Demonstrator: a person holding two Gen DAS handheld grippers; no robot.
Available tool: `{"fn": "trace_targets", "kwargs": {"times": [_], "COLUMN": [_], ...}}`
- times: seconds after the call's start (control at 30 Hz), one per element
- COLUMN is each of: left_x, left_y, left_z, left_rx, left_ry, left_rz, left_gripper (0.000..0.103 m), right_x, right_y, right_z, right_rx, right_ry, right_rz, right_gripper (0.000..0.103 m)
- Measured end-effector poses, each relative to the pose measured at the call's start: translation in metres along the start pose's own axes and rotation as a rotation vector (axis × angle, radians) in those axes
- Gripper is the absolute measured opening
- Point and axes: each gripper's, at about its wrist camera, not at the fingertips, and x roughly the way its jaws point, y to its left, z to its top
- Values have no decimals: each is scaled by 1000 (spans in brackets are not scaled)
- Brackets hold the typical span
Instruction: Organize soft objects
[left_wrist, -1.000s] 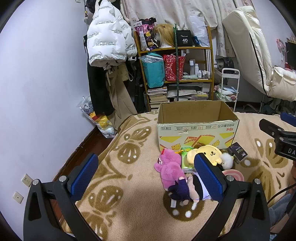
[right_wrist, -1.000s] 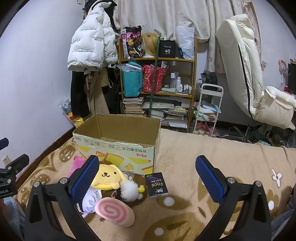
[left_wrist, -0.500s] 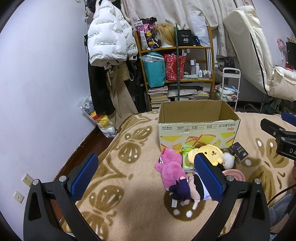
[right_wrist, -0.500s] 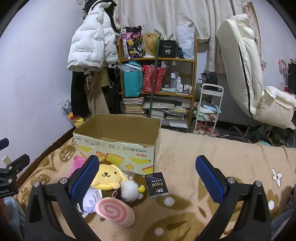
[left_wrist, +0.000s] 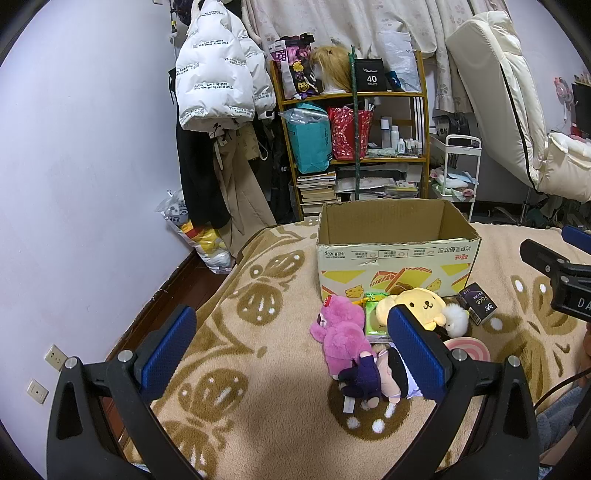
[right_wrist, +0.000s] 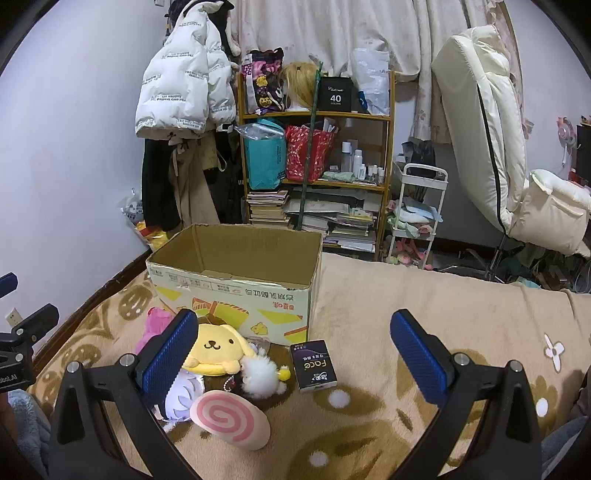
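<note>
An open cardboard box (left_wrist: 397, 254) (right_wrist: 236, 284) stands on the patterned beige blanket. In front of it lies a heap of soft toys: a pink plush bear (left_wrist: 341, 334), a yellow dog plush (left_wrist: 419, 304) (right_wrist: 216, 349), a doll with a dark purple outfit (left_wrist: 373, 374), a white pompom (right_wrist: 260, 376) and a pink swirl cushion (right_wrist: 231, 421). My left gripper (left_wrist: 295, 349) is open, hovering left of the heap with nothing between its fingers. My right gripper (right_wrist: 295, 354) is open above the blanket; the toys sit by its left finger.
A small black "face" packet (right_wrist: 314, 365) (left_wrist: 476, 302) and a green packet (left_wrist: 375, 317) lie by the box. Behind the bed stand a crowded wooden shelf (left_wrist: 354, 147), hanging coats (left_wrist: 218, 92), a white trolley (right_wrist: 417, 214) and a cream recliner (right_wrist: 487, 129).
The left view has shifted very slightly; the scene sits a touch to the right. Both grippers stay open and no toy has moved.
</note>
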Motion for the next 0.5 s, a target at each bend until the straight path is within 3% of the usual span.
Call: {"fn": "trace_targets", "kwargs": {"times": [0.5], "left_x": [0], "left_y": [0], "left_z": [0], "left_rx": [1], "left_ry": [0], "left_rz": [1], "left_gripper": [102], "right_x": [1], "right_y": [0], "right_z": [0], "right_rx": [0], "right_ry": [2], "right_rz": [-1], "right_gripper": [103]}}
